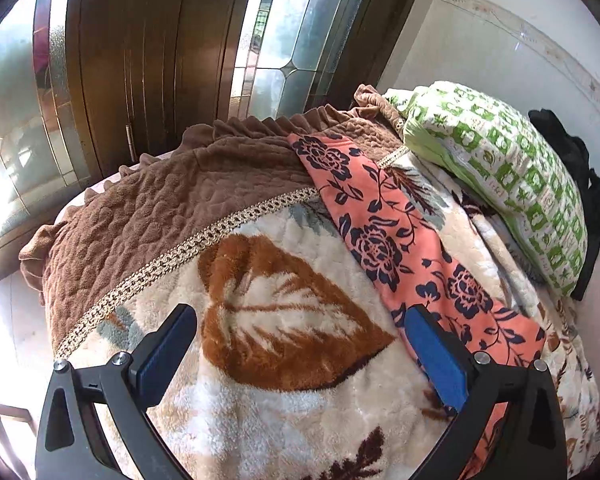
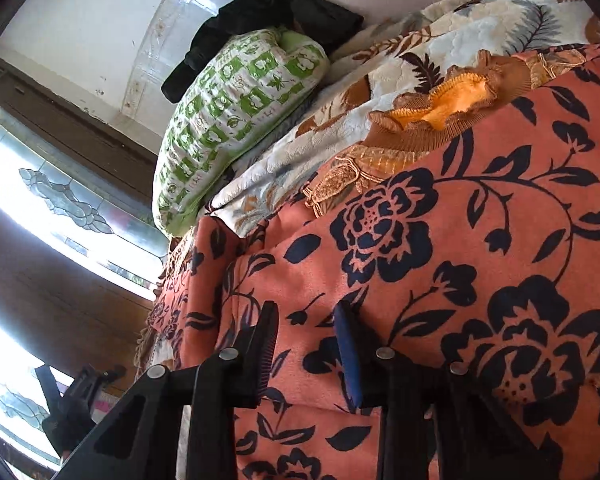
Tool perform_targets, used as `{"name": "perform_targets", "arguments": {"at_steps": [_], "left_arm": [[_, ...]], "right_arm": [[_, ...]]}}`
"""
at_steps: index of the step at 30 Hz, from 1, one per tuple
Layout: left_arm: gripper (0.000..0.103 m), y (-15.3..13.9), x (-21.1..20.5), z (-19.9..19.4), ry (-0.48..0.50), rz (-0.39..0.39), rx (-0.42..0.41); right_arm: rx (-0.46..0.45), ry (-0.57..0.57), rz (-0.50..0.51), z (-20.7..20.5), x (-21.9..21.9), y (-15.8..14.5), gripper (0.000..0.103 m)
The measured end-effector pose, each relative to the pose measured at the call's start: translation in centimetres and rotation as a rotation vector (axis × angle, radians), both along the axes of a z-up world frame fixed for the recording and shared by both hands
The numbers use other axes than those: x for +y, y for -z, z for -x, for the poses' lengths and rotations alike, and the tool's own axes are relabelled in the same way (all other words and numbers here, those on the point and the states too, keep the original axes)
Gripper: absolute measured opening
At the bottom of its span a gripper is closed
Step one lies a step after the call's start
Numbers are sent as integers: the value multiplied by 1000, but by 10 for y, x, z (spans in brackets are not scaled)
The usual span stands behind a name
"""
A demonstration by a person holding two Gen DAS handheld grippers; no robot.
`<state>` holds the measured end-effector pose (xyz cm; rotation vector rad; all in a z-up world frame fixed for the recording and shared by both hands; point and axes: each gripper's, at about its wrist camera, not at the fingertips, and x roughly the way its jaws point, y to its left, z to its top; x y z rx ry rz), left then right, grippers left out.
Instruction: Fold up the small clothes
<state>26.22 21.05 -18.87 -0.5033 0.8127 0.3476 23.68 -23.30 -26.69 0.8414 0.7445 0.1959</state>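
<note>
An orange garment with dark navy flowers [image 1: 384, 236] lies stretched across the fleece blanket [image 1: 284, 312], running from the far brown border towards me at the right. My left gripper [image 1: 300, 316] is open and empty above the blanket, its right finger [image 1: 436, 356] at the garment's left edge. In the right wrist view the same garment [image 2: 440, 264] fills the frame. My right gripper [image 2: 308, 320] is low over it with jaws partly open and nothing visibly held. A brown and orange knitted piece [image 2: 440, 112] lies at the garment's far edge.
A green and white patterned pillow [image 1: 508, 168] lies at the right of the bed, with black cloth [image 1: 580, 168] behind it. A wooden door with glass panes [image 1: 148, 60] stands behind the bed. The pillow [image 2: 228, 120] shows in the right wrist view too.
</note>
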Motion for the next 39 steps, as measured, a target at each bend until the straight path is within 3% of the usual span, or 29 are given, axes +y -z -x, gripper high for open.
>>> {"name": "perform_targets", "arguments": {"at_steps": [6,9,12,13,14,19,27,30,32,35,39], "left_arm": [[103,12,37,-39,14,214,-66],[103,20,47,-67,42,272,-82],[83,36,57,-89,56,347,-64],[69,42,59,-96,62,372,-43],[62,48,62,-102,70,394,-23],[61,54,68,-118,60,449,-23],[58,52,58,-149,84,360,-32],[37,58,56,-158,84,330,-27],[6,61,59,-160,73,328,-23],[5,58,60,-152,50,350,-42],[5,7,27,-135,148,270,-127]], "right_arm": [[-39,-5,176,3,22,-7,34],[-57,-6,129,6,14,-4,34],[-72,-4,102,8,11,-3,33],[-75,-3,108,8,12,-3,34],[-77,-3,109,9,12,-3,33],[-88,-2,89,10,10,-3,33],[-103,0,62,14,7,-3,33],[-108,0,53,15,6,-3,33],[-110,0,47,16,6,-3,33],[-116,1,35,16,5,-2,33],[-123,2,17,17,3,-1,33]]}}
